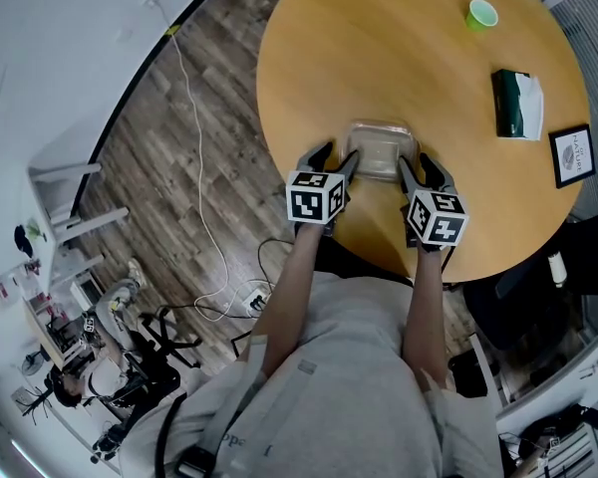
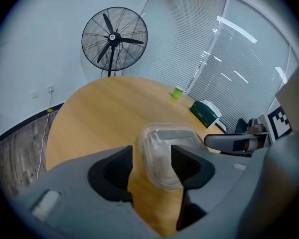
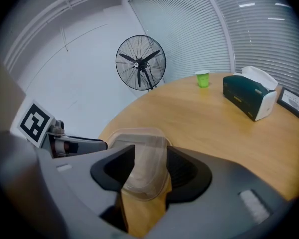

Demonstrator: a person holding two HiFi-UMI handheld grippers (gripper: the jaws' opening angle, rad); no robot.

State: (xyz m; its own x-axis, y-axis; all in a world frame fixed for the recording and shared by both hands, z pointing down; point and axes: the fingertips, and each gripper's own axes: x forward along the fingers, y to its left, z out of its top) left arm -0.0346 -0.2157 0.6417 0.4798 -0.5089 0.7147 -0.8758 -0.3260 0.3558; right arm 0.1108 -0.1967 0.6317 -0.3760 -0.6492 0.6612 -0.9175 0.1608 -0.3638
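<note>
Lower centre of the head view: a clear container [image 1: 382, 147] sits near the counter's [image 1: 409, 58] front edge. My left gripper [image 1: 339, 159], jaws apart, straddles one near corner. My right gripper [image 1: 415, 164] pinches the other, steadying both sides.

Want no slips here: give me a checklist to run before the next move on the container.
1. Container corner between left gripper jaws: ok.
2. Left gripper clamped on it: not ok, jaws apart, table shows beside one jaw.
3. Container corner between right gripper jaws: ok.
4. Right gripper clamped on it: cannot tell.
5. Container resting on table: ok, close to the near edge.
6. Cup and box well apart from container: ok.
</note>
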